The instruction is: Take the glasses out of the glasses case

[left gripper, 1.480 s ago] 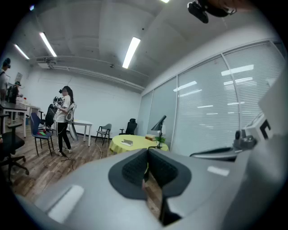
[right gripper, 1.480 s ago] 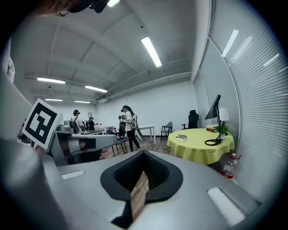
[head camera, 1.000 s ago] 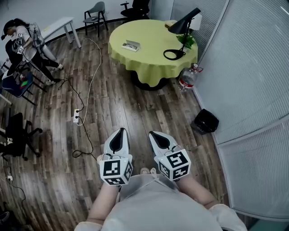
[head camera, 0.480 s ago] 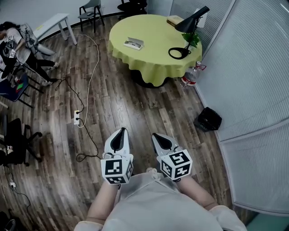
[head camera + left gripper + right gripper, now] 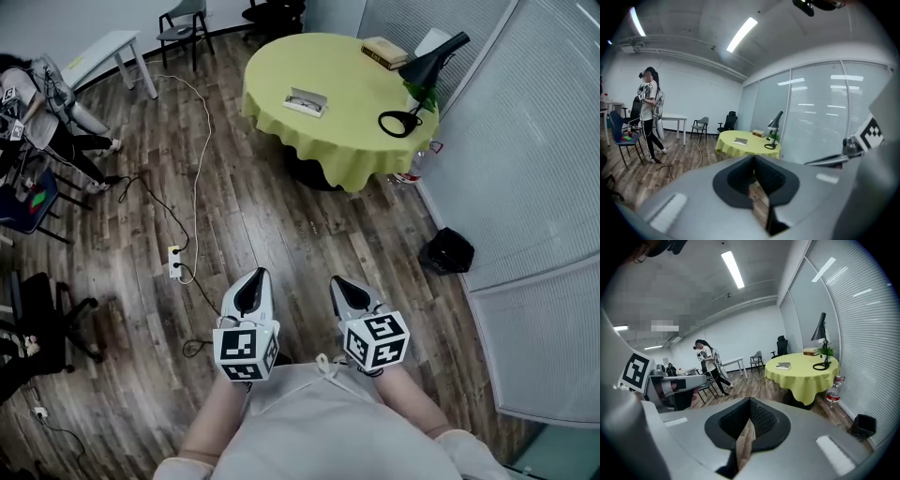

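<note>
Yellow-green cloth covers a round table (image 5: 352, 127) at the far end of the wood floor (image 5: 281, 216) in the head view.
- Item one: glasses case (image 5: 307, 101), pale, on the table's near-left part. Its long axis runs across your view with a slight tilt. Whether the lid is up is too small to tell.
- Item two: left gripper (image 5: 254, 275) and right gripper (image 5: 338, 282), both low in front of your body, over the floor and well apart from the table. The case lies ahead, roughly between their two lines, so neither hand reads as clearly nearer.

Left gripper view: the jaws are together at the tips and hold nothing, with a sliver of floor showing beneath. The case (image 5: 740, 140) sits far beyond, just left of the jaw line.

Right gripper view: the jaws are likewise closed on nothing. The case (image 5: 783, 365) is far off on the table (image 5: 806, 376), right of the jaw line.

Judgement: you have an approach to walk before any reach, and you will likely meet the case broadside.
</note>
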`<state>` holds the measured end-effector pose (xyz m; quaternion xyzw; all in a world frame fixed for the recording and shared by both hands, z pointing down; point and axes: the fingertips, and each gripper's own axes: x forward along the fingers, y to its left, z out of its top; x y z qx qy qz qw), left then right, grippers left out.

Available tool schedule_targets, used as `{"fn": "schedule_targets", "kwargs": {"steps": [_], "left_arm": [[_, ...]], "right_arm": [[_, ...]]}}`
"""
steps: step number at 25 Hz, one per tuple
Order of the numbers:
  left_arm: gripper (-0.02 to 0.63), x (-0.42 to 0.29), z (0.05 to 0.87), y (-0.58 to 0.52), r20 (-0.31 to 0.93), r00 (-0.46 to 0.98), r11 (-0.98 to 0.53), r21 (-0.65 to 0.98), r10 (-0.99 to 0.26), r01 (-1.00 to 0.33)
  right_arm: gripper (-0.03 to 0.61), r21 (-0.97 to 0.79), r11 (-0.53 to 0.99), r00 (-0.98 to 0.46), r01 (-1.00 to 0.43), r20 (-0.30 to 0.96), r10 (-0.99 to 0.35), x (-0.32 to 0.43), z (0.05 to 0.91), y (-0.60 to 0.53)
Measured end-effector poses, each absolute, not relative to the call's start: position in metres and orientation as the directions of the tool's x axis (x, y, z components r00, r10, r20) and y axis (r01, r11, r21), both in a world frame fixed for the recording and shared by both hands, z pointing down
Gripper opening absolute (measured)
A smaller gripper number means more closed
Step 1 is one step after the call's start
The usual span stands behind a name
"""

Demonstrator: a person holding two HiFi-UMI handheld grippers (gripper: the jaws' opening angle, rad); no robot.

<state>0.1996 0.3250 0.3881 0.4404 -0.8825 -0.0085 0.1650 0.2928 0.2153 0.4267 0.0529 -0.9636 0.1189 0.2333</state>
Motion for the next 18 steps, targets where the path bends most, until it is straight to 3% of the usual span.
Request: {"fn": "schedule_targets", "kwargs": {"steps": [9, 18], "left_arm": [[0.008, 0.096, 0.402, 0.398, 0.322, -0.541, 0.615, 0.201, -0.776, -0.762], [0.008, 0.033, 0.423, 0.381, 0.339, -0.528, 0.613, 0.231, -0.779, -0.756]], "right_arm": [[-0.001, -0.197, 0.962, -0.876, -0.188, 0.477, -0.074, 0.197, 0.433, 0.279], [-0.001, -0.181, 0.964, -0.856, -0.193, 0.512, -0.075, 0.127, 0.45, 0.257]]}}
